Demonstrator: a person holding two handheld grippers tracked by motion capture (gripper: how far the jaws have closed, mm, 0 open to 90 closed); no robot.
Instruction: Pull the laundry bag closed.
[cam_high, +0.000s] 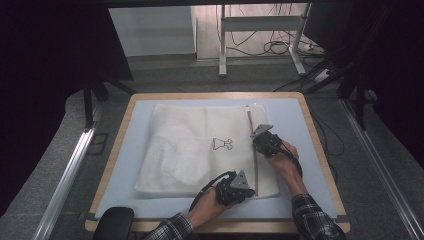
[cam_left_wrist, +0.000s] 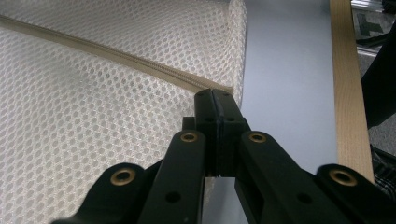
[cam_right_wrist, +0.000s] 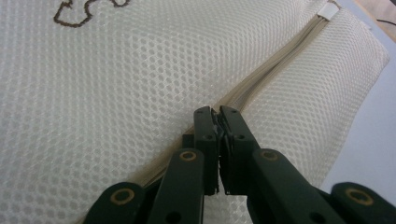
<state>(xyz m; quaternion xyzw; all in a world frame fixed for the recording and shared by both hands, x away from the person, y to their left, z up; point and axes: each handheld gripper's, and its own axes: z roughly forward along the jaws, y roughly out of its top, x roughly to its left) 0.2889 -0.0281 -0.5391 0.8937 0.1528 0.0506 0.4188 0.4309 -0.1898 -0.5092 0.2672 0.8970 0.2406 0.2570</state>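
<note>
On the table's grey mat a white mesh bag was laid flat, filling most of the middle, with a beige zipper run along its right side from the far edge to the near one. A small dark emblem was printed near the bag's centre.

The left gripper was set at the near end of the zipper, by the bag's near right corner. Its jaws were seen fully closed in the left gripper view, tips touching the zipper's end; whether fabric was pinched between them could not be told. The right gripper was placed farther up the zipper. In the right gripper view its jaws were closed on the zipper line, something small and dark apparently caught between the tips, most likely the slider, though this could not be made out for certain. That view also showed a white tab at the zipper's far end, barely visible from above.

Plaid sleeves were seen at the bottom of the high view. A dark rounded object lay at the table's near left corner. Around the mat a wooden rim was exposed. Beyond the table, a grey floor, metal desk legs and loose cables were visible.
</note>
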